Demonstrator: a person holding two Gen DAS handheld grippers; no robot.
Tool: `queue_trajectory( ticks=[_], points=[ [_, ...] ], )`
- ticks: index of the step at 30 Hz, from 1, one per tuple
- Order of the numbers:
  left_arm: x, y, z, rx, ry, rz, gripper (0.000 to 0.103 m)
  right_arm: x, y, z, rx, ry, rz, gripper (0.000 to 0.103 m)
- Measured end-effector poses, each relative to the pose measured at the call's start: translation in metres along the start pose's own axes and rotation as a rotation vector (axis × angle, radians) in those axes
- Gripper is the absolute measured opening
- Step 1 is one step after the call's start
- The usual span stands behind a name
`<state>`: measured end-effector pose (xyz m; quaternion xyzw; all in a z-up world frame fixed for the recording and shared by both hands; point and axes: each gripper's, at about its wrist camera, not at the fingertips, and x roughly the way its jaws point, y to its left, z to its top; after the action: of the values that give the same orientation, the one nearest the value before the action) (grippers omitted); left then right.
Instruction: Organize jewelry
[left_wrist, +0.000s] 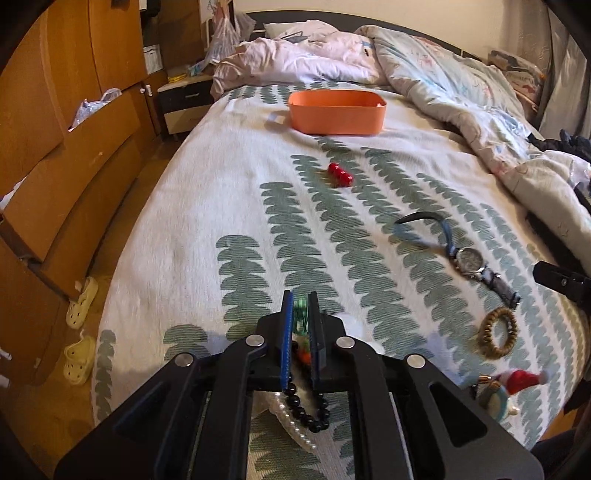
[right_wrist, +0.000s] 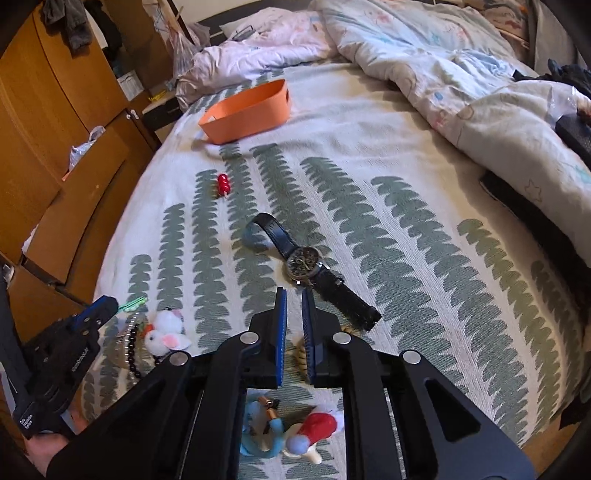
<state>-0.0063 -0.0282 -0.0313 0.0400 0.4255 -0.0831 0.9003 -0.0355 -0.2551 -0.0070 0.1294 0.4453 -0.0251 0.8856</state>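
Observation:
An orange bin (left_wrist: 337, 112) stands far up the bed; it also shows in the right wrist view (right_wrist: 248, 110). A red bead piece (left_wrist: 340, 174) lies mid-bed. A dark-strap watch (left_wrist: 469, 260) (right_wrist: 306, 263) lies to the right. My left gripper (left_wrist: 302, 303) is shut on a green clip (left_wrist: 301, 314), also seen from the right wrist (right_wrist: 133, 302). A black bead bracelet (left_wrist: 308, 408) and pearl strand (left_wrist: 295, 428) lie below it. My right gripper (right_wrist: 293, 301) is empty with a narrow gap, above a brown coil hair tie (right_wrist: 301, 356) (left_wrist: 498, 331).
A Santa-hat charm (left_wrist: 515, 384) (right_wrist: 317, 428) and a white plush toy (right_wrist: 166, 332) lie near the bed's front edge. A rumpled duvet (left_wrist: 461, 96) covers the bed's right and far side. Wooden drawers (left_wrist: 74, 155) and slippers (left_wrist: 83, 299) are at the left.

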Motion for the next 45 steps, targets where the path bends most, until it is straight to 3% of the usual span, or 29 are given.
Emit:
queue_trajectory(
  ticks=[2,6,9,12,16,18,21,26,28,37,45],
  points=[
    [0.004,0.002,-0.002,-0.007,0.007,0.005,0.011,0.006,-0.005,0.0,0.016,0.016,0.005,0.016],
    [0.008,0.003,-0.004,-0.009,0.016,0.008,0.03,0.016,-0.015,0.001,0.049,0.035,0.019,0.016],
    [0.006,0.001,-0.004,-0.01,0.007,0.001,0.038,0.019,-0.019,0.002,0.063,0.032,0.021,0.016],
    [-0.003,-0.002,-0.004,-0.009,-0.026,0.008,0.058,0.023,-0.024,0.003,0.07,0.025,0.021,0.017],
    [-0.018,-0.005,-0.003,0.009,-0.101,0.031,0.066,0.029,-0.027,0.004,0.075,0.022,0.017,0.017],
    [-0.024,-0.005,-0.002,0.004,-0.128,0.039,0.075,0.032,-0.026,0.005,0.071,0.021,0.0,0.018],
    [-0.029,-0.005,0.001,0.004,-0.168,0.045,0.076,0.033,-0.024,0.007,0.054,0.005,0.001,0.02],
    [-0.031,-0.003,0.007,-0.003,-0.191,0.036,0.076,0.031,-0.019,0.008,0.037,-0.021,-0.016,0.042],
    [-0.033,-0.004,0.007,0.0,-0.204,0.043,0.076,0.031,-0.017,0.008,0.033,-0.029,-0.018,0.045],
    [-0.047,-0.01,0.008,0.031,-0.278,0.051,0.081,0.032,-0.014,0.009,0.01,-0.032,-0.018,0.046],
    [-0.04,-0.005,0.013,0.022,-0.267,0.053,0.085,0.033,-0.01,0.01,-0.014,-0.049,-0.018,0.048]
  ],
)
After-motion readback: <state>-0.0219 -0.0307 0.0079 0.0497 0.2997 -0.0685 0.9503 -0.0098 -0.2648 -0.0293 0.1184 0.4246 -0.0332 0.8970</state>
